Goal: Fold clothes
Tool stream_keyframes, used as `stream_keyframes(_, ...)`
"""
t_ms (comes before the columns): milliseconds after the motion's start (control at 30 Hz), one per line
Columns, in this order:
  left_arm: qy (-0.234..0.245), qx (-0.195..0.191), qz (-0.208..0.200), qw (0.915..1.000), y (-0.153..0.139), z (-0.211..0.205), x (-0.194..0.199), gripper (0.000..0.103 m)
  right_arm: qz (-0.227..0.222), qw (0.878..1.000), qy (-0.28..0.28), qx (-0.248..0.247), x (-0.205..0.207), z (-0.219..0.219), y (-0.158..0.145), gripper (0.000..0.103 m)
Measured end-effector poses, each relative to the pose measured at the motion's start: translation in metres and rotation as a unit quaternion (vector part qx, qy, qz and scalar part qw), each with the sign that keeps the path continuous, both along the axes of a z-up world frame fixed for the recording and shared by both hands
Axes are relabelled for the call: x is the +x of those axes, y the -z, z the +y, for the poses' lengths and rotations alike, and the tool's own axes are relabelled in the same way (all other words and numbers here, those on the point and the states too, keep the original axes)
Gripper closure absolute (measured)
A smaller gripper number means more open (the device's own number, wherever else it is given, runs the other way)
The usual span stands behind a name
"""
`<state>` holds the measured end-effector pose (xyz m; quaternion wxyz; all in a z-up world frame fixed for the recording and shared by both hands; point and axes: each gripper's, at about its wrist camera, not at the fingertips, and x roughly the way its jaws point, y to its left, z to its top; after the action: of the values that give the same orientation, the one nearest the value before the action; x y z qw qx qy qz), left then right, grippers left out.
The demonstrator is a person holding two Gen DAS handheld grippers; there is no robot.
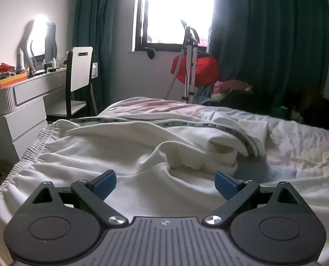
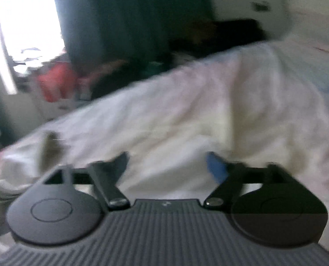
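The left gripper (image 1: pixel 165 182) is held low over a cream-white fleece garment with a grey lettered trim band (image 1: pixel 124 146). Its blue-padded fingers (image 1: pixel 104 185) are spread wide, and nothing is gripped between them; rumpled cloth lies in the gap. The garment is spread directly ahead of and beneath this gripper. A raised fold is seen just beyond the fingertips, and a bunched, doubled-over part lies ahead to the right. The gathered elastic edge of the garment (image 1: pixel 29 153) runs along the left of the gripper, close to the side of the bed with the pale wrinkled sheet (image 1: pixel 297 146). Bare sheet is seen to the right of the gripper, beyond the trim band.

Past the left edge of the bed, a white drawer unit (image 1: pixel 20 110) and a white-backed chair with a black frame (image 1: pixel 78 77) are seen. Far ahead stand a bright window (image 1: pixel 177 11), dark green curtains (image 1: pixel 264 33), a metal stand (image 1: pixel 190 66) and a red bag (image 1: pixel 200 68).

The right wrist view is blurred. The right gripper (image 2: pixel 167 166) is seen over white cloth, its fingers held well apart with nothing visibly between them. Whether the cloth under it is garment or sheet cannot be told. Open bedding extends ahead and to its right.
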<state>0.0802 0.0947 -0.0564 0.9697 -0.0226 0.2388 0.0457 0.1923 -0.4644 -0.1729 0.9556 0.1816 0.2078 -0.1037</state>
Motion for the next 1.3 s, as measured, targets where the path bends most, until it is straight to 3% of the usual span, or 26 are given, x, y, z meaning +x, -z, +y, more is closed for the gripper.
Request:
stream_keyframes(167, 0.005, -0.006, -0.009, 0.9999, 0.001, -0.005, 0.002, 0.006, 0.006, 0.992, -0.121, 0.041, 0.030, 0.073, -0.002, 0.019)
stream_keyframes(333, -0.001, -0.051, -0.006, 0.9987, 0.011, 0.000, 0.011, 0.006, 0.033, 0.981, -0.174, 0.076, 0.082, 0.133, 0.013, 0.019)
stream_keyframes(433, -0.006, -0.072, -0.001, 0.9974, 0.025, 0.004, 0.023, 0.006, 0.044, 0.981, -0.168, 0.087, 0.123, 0.162, 0.024, 0.020)
stream_keyframes(533, -0.007, -0.085, 0.008, 0.9963, 0.041, 0.011, 0.039, 0.006, 0.050, 0.981, -0.132, 0.133, 0.165, 0.180, 0.034, 0.024)
stream_keyframes(700, -0.022, -0.136, 0.025, 0.9902, 0.063, 0.032, 0.062, 0.006, 0.049, 0.980, -0.096, 0.167, 0.216, 0.200, 0.050, 0.026)
stream_keyframes(800, -0.024, -0.143, 0.028, 0.9891, 0.068, 0.037, 0.068, 0.006, 0.063, 0.987, -0.093, 0.115, 0.229, 0.220, 0.053, 0.030)
stream_keyframes(867, -0.023, -0.151, 0.025, 0.9880, 0.068, 0.040, 0.068, 0.006, 0.060, 0.989, -0.090, 0.100, 0.229, 0.227, 0.051, 0.074)
stream_keyframes(933, -0.023, -0.151, 0.016, 0.9882, 0.065, 0.040, 0.065, 0.007, 0.044, 0.991, -0.074, 0.107, 0.217, 0.227, 0.045, 0.089)
stream_keyframes(1100, -0.020, -0.141, -0.005, 0.9899, 0.053, 0.034, 0.054, 0.008, -0.045, 0.992, -0.062, 0.099, 0.157, 0.231, 0.016, 0.094)
stream_keyframes(1300, -0.032, -0.147, -0.046, 0.9875, 0.027, 0.037, 0.029, 0.008, -0.159, 0.986, -0.055, 0.001, 0.061, 0.247, -0.047, 0.094)
